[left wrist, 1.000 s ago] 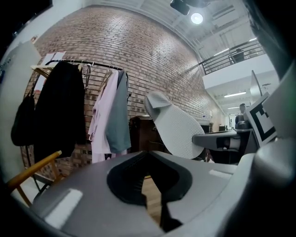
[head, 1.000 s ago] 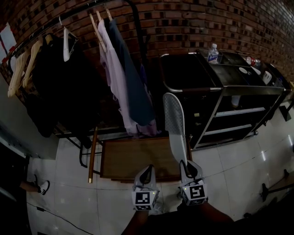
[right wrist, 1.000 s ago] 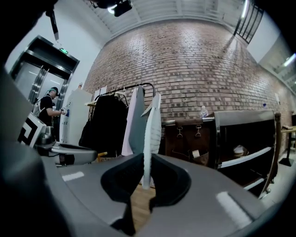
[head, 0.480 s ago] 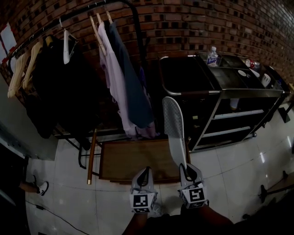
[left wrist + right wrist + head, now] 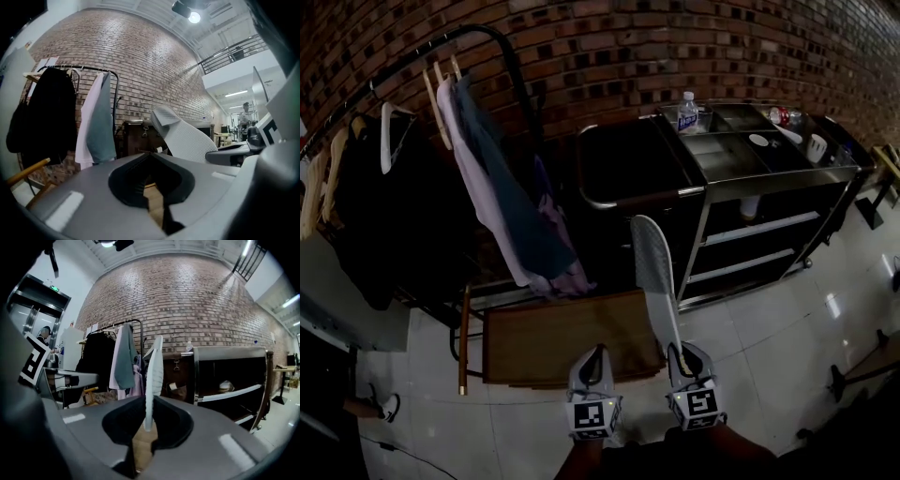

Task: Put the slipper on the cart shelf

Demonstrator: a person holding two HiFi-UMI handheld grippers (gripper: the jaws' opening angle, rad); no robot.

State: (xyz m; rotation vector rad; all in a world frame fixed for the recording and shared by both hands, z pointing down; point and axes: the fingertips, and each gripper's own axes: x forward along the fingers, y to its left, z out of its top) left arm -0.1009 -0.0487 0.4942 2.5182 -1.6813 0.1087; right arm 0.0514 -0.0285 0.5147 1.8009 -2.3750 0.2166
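Note:
A white mesh slipper (image 5: 653, 272) stands on edge, heel end clamped in my right gripper (image 5: 682, 358), toe pointing away toward the black cart (image 5: 649, 192). In the right gripper view the slipper (image 5: 153, 376) rises edge-on from between the jaws of the right gripper (image 5: 146, 425), left of the cart (image 5: 229, 355) and its steel shelves (image 5: 232, 392). My left gripper (image 5: 596, 356) hovers beside it over the wooden platform, shut and empty. From the left gripper view the slipper (image 5: 185, 136) shows to the right of the left gripper (image 5: 152, 187).
A clothes rack (image 5: 483, 37) with hanging garments (image 5: 502, 202) stands left of the cart. A low wooden platform (image 5: 562, 342) lies below the grippers. A water bottle (image 5: 688, 112) and cups sit on the cart top; a pale object (image 5: 750, 206) rests on a shelf.
The view has swung right: the cart and rack now sit further left in the picture. Both grippers keep their places, the slipper still held upright.

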